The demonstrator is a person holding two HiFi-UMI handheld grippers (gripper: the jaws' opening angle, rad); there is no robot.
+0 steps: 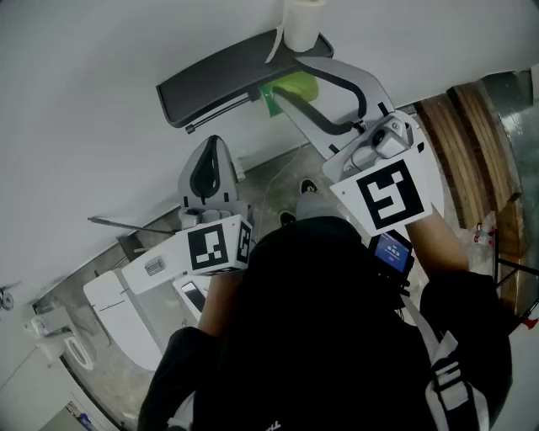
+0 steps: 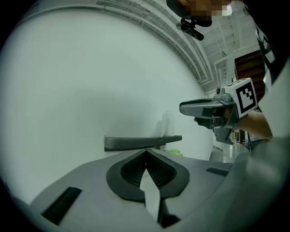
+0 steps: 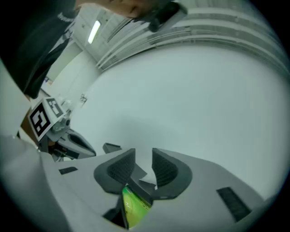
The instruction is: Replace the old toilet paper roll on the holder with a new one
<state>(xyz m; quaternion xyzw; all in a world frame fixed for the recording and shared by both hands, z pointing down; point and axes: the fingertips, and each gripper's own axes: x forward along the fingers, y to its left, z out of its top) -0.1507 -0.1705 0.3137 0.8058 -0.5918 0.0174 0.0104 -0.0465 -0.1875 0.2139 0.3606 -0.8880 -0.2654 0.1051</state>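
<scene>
A white toilet paper roll [image 1: 303, 21] stands upright on a dark grey wall shelf [image 1: 223, 80]; the left gripper view shows both faintly, the roll [image 2: 167, 124] on the shelf [image 2: 140, 142]. A green thing [image 1: 290, 87] lies below the shelf's right end. My right gripper [image 1: 290, 77] is raised by that end, pointing at the wall. Its jaws stand a little apart with bare wall between the pads [image 3: 165, 167] and the green thing [image 3: 131, 206] showing below them. My left gripper [image 1: 210, 168] hangs lower left, tips together [image 2: 146, 152], with a white sliver behind them.
A white toilet [image 1: 126, 311] stands at the lower left on a grey floor. A wooden door [image 1: 472, 143] is at the right. The person's dark-clothed body fills the bottom of the head view. The plain white wall [image 3: 181, 99] lies close ahead.
</scene>
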